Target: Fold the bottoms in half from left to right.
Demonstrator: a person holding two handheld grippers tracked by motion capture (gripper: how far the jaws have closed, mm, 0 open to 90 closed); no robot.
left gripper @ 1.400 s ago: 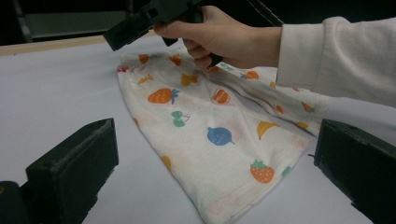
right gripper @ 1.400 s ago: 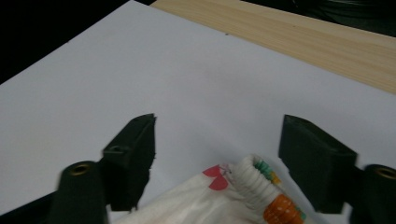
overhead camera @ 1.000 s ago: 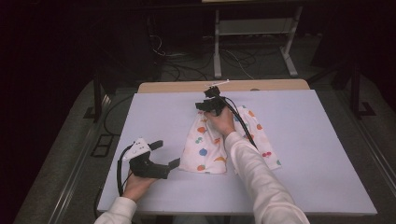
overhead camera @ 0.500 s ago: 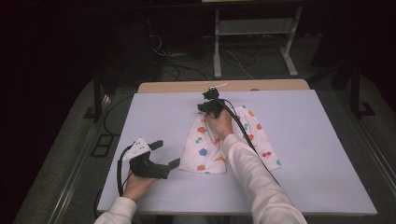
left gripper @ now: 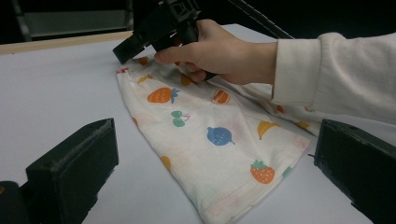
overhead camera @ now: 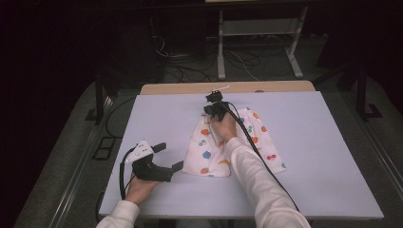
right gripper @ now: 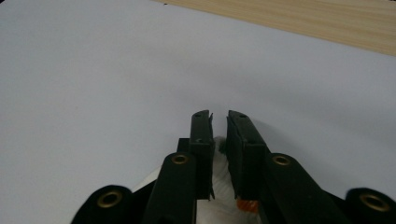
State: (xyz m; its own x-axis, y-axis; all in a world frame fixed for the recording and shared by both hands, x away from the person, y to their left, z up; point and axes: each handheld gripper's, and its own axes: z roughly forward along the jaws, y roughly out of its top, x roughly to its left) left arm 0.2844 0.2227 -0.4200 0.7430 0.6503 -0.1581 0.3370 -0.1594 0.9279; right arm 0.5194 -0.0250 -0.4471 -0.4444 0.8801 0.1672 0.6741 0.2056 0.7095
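Since the earlier frame my right gripper (overhead camera: 212,110) has barely shifted at the far edge of the fruit-print cloth (overhead camera: 209,154), but its jaws have just been closing, w/ the cloth's top hem between them. From the right gripper view (right gripper: 219,122) the two black jaws stand nearly together, a thin slit left, white fabric bunched low between them w/ a bit of orange print at the bottom. Looks like they pinch the hem, tho the contact itself sits low in the view & is hard to see, so I say prob. clenched on it.

Cloth lies flat on the pale table (overhead camera: 328,142), roughly mid-table, narrow end far from me, wide end toward me. Print: strawberries, blue fruit, oranges, cherries, a banana. From the left gripper view the cloth (left gripper: 219,154) spreads between my left jaws' tips but well beyond them, not touching either one. My right hand (left gripper: 219,51) rests on its far part, white sleeve (left gripper: 336,74) across the right side.

My left gripper (overhead camera: 159,159) sits in my left hand near the table's front left, just beside the cloth's near-left corner, jaws spread wide, nothing in them. Its cable loops back toward my wrist. Beyond the table's far edge a wooden strip (overhead camera: 266,87) shows.
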